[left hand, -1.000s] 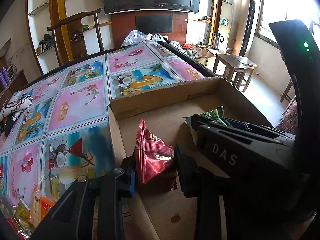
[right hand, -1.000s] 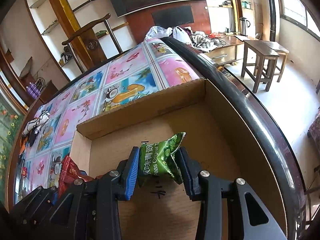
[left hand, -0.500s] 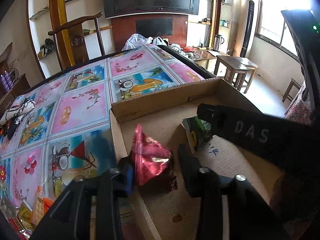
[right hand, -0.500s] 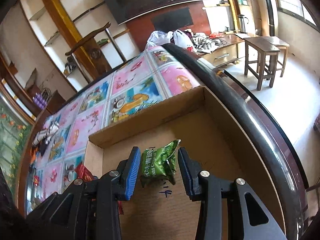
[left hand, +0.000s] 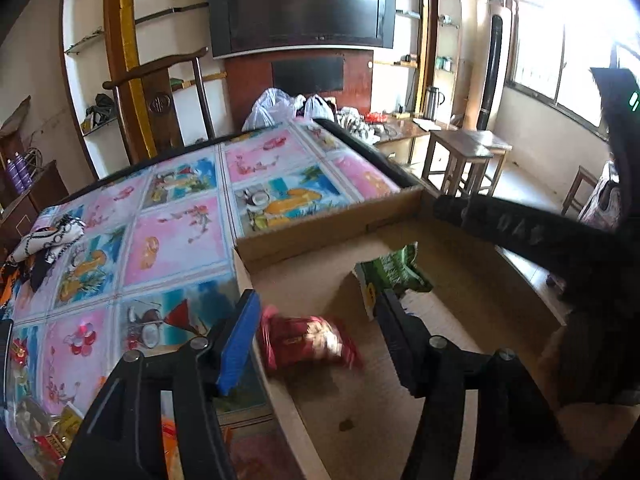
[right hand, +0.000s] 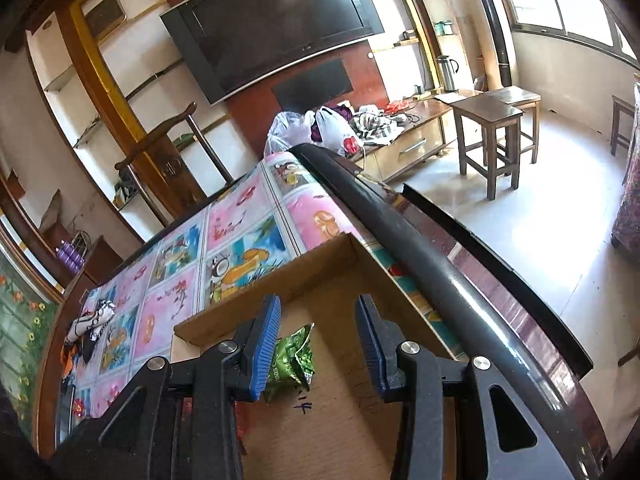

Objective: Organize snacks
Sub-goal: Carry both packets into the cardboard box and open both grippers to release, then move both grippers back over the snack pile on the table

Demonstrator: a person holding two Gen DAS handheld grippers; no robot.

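A shallow cardboard box (left hand: 328, 224) sits on the table's right side. A red snack packet (left hand: 308, 344) lies flat on the box floor near its left wall. It is between the fingers of my left gripper (left hand: 318, 300), whose jaws are opening, and the pads do not touch it. A green pea packet (left hand: 392, 276) rests on the box floor further in. In the right wrist view my right gripper (right hand: 318, 304) hovers above the box (right hand: 280, 280), open. The green packet (right hand: 292, 356) lies loose below its left pad.
The table carries a bright patterned cloth (left hand: 176, 240) and has a dark raised rim (right hand: 420, 248). Several loose snacks (left hand: 56, 432) lie at the near left corner and a patterned fabric item (left hand: 48, 236) at the left. A wooden chair (left hand: 160, 92) and plastic bags (left hand: 272, 108) stand behind.
My left jaws have spread and the red packet has dropped from upright to flat on the box floor. The right gripper has lifted off the green packet, which stays in the box.
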